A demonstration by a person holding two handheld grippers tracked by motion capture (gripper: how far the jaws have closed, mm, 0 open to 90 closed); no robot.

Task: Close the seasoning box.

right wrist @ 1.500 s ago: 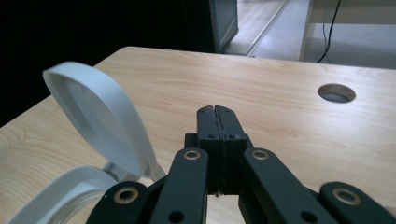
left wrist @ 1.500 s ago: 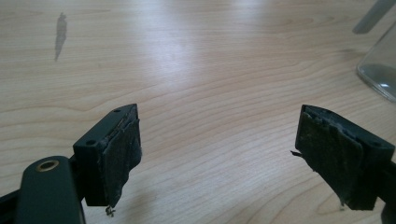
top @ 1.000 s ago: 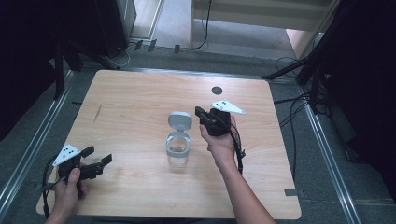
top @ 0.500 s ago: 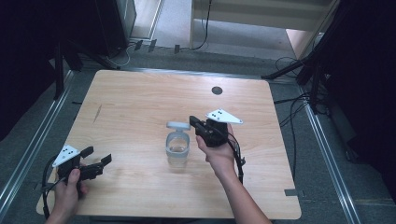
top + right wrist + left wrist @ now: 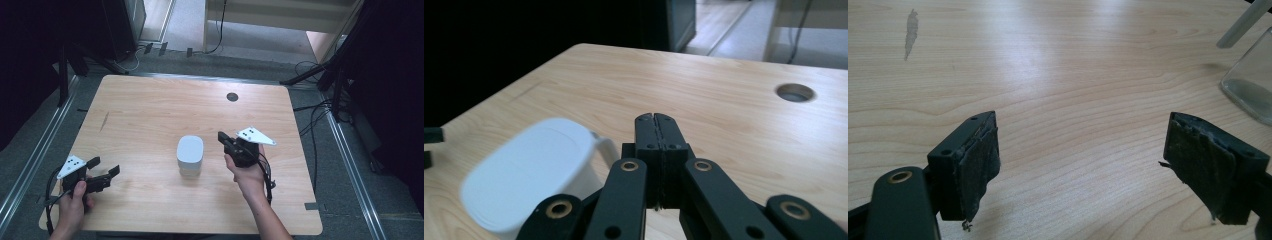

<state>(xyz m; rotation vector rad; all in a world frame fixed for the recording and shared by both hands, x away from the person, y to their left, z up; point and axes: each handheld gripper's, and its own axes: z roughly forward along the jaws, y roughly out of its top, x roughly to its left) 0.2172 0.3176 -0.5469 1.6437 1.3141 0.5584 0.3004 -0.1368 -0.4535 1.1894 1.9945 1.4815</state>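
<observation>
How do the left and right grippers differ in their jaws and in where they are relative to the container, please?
The left gripper has its jaws wide apart; the right gripper has them pressed shut. The left gripper sits near the table's front left corner, well away from the lidded container; the right gripper is close beside it. Both hold nothing.

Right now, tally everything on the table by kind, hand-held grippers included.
Clear container with white lid: 1
Hand-held grippers: 2, the left hand-held gripper with jaws apart, the right hand-held gripper with jaws closed
Total: 3
</observation>
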